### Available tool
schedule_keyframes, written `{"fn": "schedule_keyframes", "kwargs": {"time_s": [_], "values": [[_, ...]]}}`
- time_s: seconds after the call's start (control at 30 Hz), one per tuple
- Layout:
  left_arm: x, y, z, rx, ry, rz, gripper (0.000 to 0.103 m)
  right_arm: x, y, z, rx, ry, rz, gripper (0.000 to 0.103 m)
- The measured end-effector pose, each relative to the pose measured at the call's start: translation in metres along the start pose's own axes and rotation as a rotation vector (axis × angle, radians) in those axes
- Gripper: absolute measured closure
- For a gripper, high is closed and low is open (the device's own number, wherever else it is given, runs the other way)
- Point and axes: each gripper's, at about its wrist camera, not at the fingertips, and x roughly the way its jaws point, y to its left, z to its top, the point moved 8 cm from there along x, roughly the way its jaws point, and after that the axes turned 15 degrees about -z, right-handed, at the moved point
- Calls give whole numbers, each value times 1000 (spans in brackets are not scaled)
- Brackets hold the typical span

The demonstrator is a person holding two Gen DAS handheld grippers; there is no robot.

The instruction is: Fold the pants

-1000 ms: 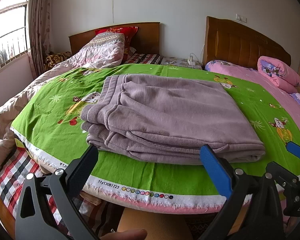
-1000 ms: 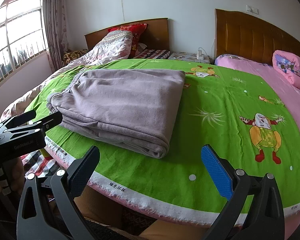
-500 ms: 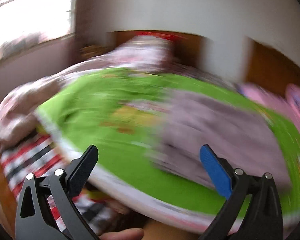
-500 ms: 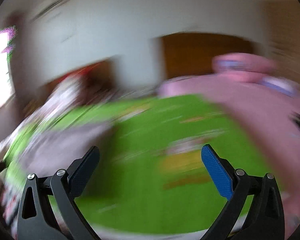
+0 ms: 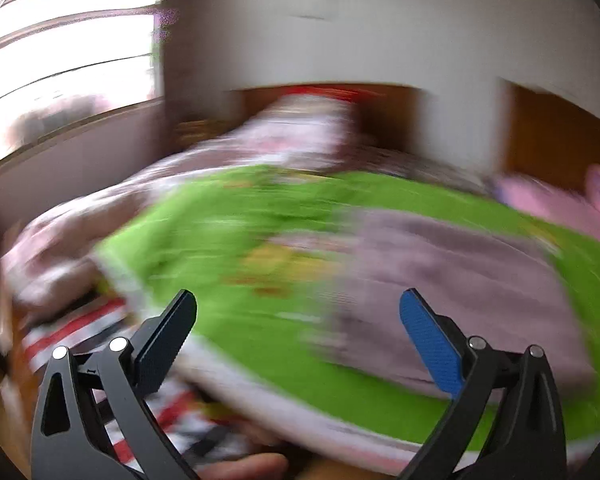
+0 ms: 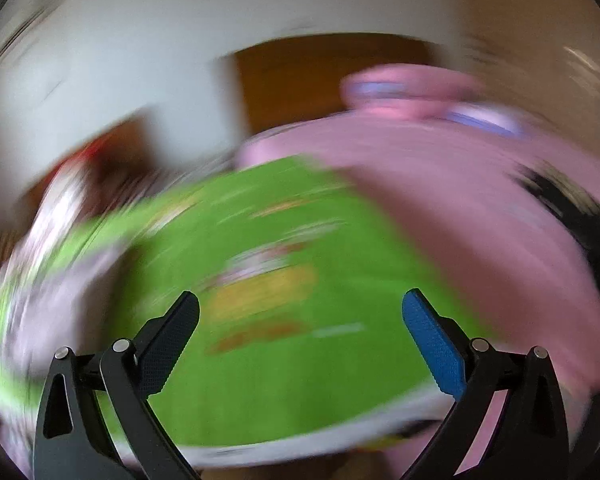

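Both views are heavily motion-blurred. The folded mauve pants lie on the green cartoon bedsheet, at the right of the left wrist view. My left gripper is open and empty, held off the near bed edge, left of the pants. My right gripper is open and empty over the green sheet; a pale mauve smear at the far left of that view may be the pants, but I cannot tell.
A window is at the left. Wooden headboards stand against the back wall. A pink quilt covers the bed to the right. A striped blanket hangs at the near left edge.
Both grippers have swung quickly: the left view has turned left, so the pants shifted right; the right view has turned right, toward the pink quilt. Both stayed open.
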Motion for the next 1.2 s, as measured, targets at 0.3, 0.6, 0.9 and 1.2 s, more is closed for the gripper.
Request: {"fn": "schedule_keyframes", "kwargs": {"time_s": [0.3,0.6,0.9,1.2], "values": [[14,-100,-33,193,95,-180,1,-67,164,-47,-364,-51,241,5],[27,-87,-46,150,149,-194,2,-35,155,-28,-354,-30,225,5],[28,-85,-48,129,151,-198,2,-23,157,-28,-379,-19,234,5],[30,-79,-51,108,163,-192,2,-19,157,-31,-387,-11,240,5]]}}
